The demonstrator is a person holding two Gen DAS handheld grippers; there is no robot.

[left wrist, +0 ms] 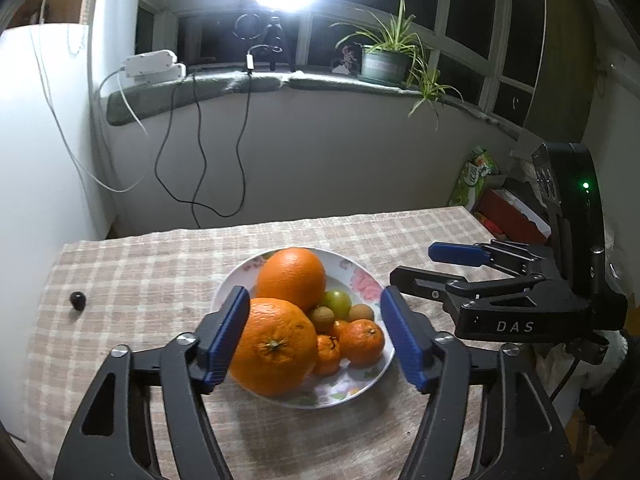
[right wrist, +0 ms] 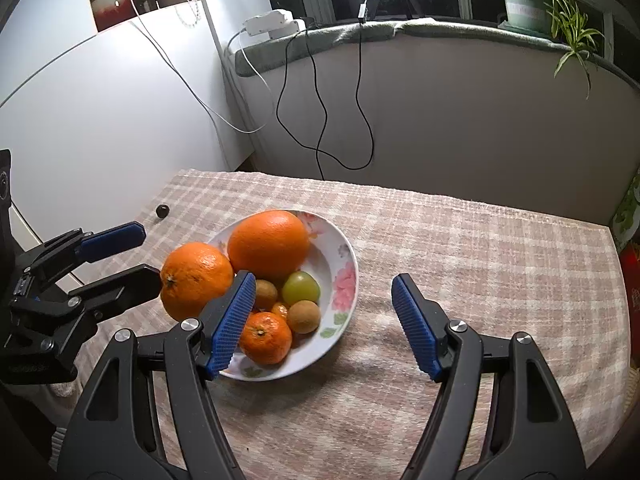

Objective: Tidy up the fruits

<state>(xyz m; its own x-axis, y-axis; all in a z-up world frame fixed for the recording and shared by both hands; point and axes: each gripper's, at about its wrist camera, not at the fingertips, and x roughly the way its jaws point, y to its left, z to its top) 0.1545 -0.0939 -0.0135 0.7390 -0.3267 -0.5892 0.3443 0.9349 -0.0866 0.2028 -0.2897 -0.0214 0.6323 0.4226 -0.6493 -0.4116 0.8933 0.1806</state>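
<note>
A white flowered plate [left wrist: 362,280] [right wrist: 344,280] sits mid-table, piled with fruit. It holds two big oranges [left wrist: 274,346] [right wrist: 268,242], small mandarins [left wrist: 362,340] [right wrist: 266,336], a green fruit [left wrist: 338,302] [right wrist: 301,288] and two brown kiwi-like fruits [right wrist: 304,316]. My left gripper [left wrist: 316,338] [right wrist: 150,254] stands open around the plate's near side; its left pad [left wrist: 226,336] is right by the near orange [right wrist: 196,276], holding nothing. Open and empty, my right gripper [right wrist: 324,324] [left wrist: 416,264] hangs over the plate's right edge. A small dark fruit [left wrist: 78,300] [right wrist: 162,211] lies alone on the cloth.
A plaid cloth [right wrist: 460,260] covers the table. A white appliance [left wrist: 36,160] stands at the left, and boxes and a green bag [left wrist: 476,178] beyond the right edge. Cables [right wrist: 320,100] hang from the windowsill, which carries a potted plant [left wrist: 384,60].
</note>
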